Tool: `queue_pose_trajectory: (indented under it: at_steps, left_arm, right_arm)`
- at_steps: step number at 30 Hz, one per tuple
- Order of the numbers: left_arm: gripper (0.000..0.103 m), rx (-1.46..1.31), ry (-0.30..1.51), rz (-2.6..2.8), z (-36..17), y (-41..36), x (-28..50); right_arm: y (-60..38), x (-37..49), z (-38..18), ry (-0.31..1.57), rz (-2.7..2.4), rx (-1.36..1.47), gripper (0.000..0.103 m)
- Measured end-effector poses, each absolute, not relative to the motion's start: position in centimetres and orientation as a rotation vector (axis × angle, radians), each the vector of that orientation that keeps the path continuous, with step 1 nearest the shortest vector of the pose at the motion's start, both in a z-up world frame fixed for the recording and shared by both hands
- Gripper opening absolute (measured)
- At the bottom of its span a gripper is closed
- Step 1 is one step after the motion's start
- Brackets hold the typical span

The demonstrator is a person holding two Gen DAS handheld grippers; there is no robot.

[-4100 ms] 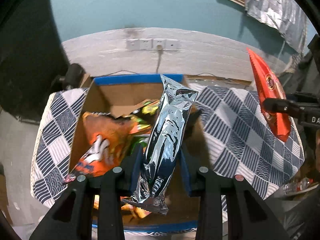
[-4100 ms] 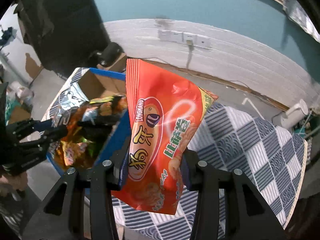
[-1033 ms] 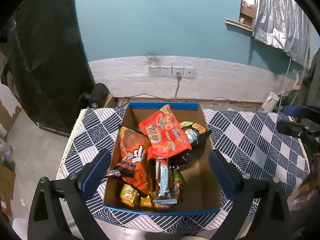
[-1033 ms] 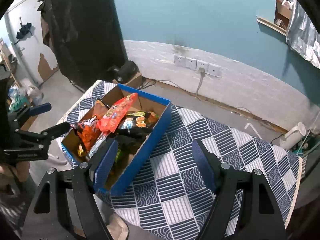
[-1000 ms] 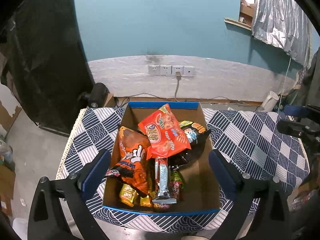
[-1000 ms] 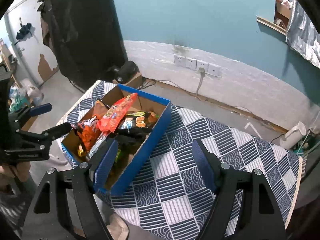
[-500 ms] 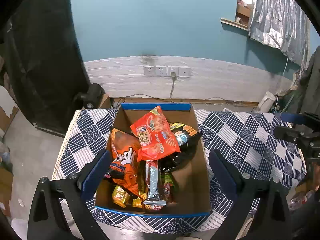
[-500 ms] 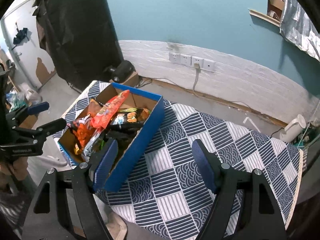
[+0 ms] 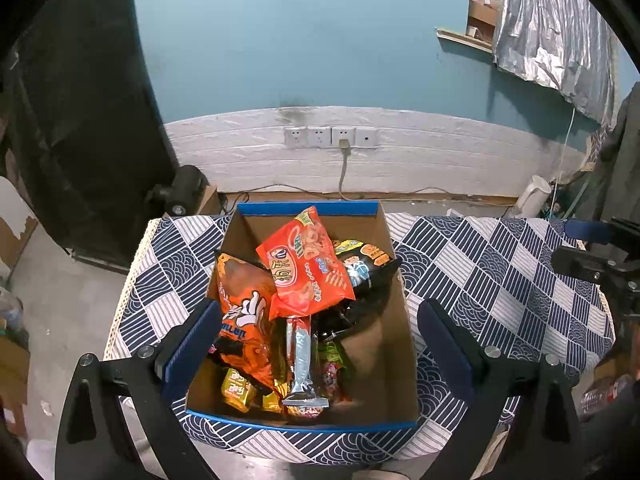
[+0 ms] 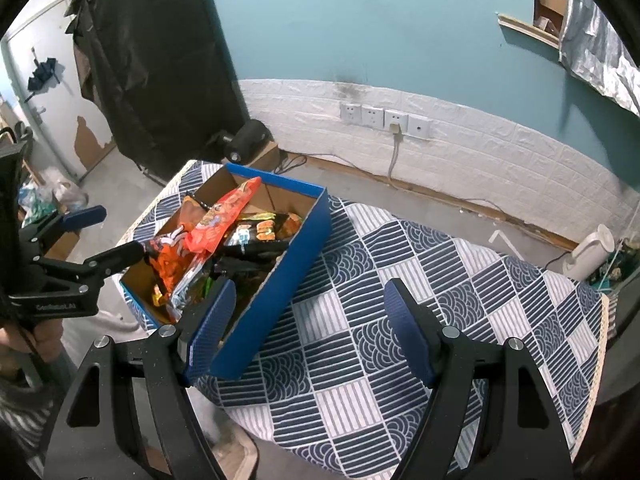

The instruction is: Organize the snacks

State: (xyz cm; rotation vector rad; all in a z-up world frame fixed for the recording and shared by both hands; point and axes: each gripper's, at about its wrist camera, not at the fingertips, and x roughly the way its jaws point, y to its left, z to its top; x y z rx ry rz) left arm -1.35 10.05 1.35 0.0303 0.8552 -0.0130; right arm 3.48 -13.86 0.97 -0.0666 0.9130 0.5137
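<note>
A blue-edged cardboard box (image 9: pixel 394 288) (image 10: pixel 296 256) sits on the table, full of snack packets. A red-orange chip bag (image 9: pixel 304 268) (image 10: pixel 220 216) lies on top, with an orange bag (image 9: pixel 244 312), a silver packet (image 9: pixel 302 360) and a black bag (image 9: pixel 360 276) around it. My left gripper (image 9: pixel 320 336) is open and empty, held back above the box's near edge. My right gripper (image 10: pixel 308 320) is open and empty above the cloth, right of the box. Each gripper shows in the other's view, the left (image 10: pixel 80 240) and the right (image 9: pixel 596 256).
The table wears a blue-and-white patterned cloth (image 9: pixel 492 280) (image 10: pixel 420 280). A wall with sockets (image 9: pixel 332 136) stands behind. A black speaker (image 9: pixel 180 194) and a white kettle (image 9: pixel 532 196) sit on the floor beyond the table.
Both grippers have let go of their packets, the silver one and the red bag, which now lie in the box. Both have pulled back and up, open.
</note>
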Motion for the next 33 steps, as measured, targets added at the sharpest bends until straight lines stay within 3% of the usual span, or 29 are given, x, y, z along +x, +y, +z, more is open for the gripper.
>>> queue_pose_trajectory:
  at_steps: [33]
  left_arm:
    - [0.099,0.039,0.881,-0.008,1.25,9.75,-1.42]
  right_arm:
    - [-13.97,3.49,1.05,0.915,0.511,-0.067,0.076]
